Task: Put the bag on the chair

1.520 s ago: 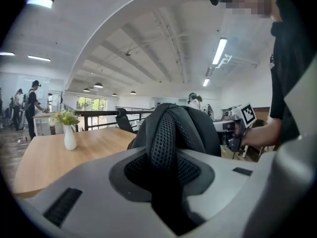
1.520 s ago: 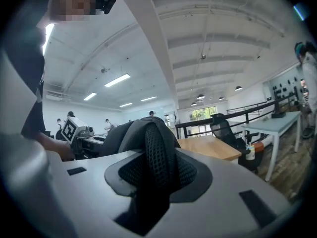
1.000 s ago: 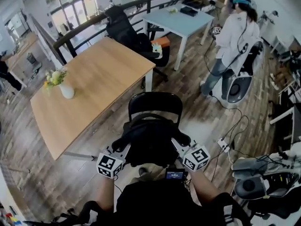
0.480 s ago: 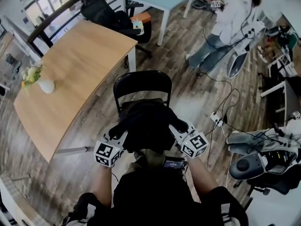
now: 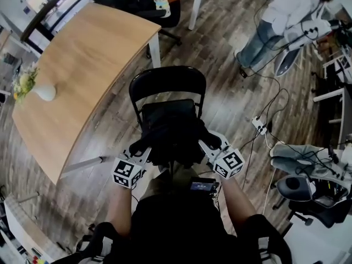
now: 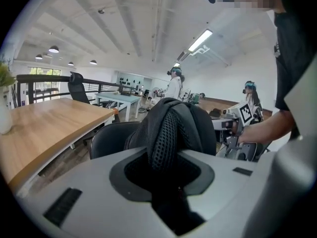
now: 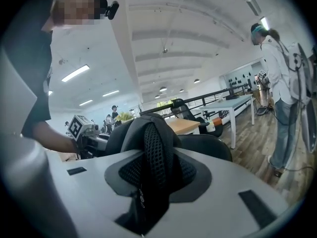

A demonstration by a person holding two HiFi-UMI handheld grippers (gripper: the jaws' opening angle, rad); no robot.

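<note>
Bag [image 5: 173,136] over the chair [image 5: 168,82], both claws gripping.
Partly closed, the left claw [image 5: 138,152] and right claw [image 5: 208,145] each pinch a mesh strap [image 6: 166,133], holding it over the near side.

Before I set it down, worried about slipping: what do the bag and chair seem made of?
Bag: black matte fabric, with open-weave mesh padding on the strap; the holes show.
Chair: smooth black backrest with a soft sheen, probably plastic or vinyl; which one is unclear.
</note>
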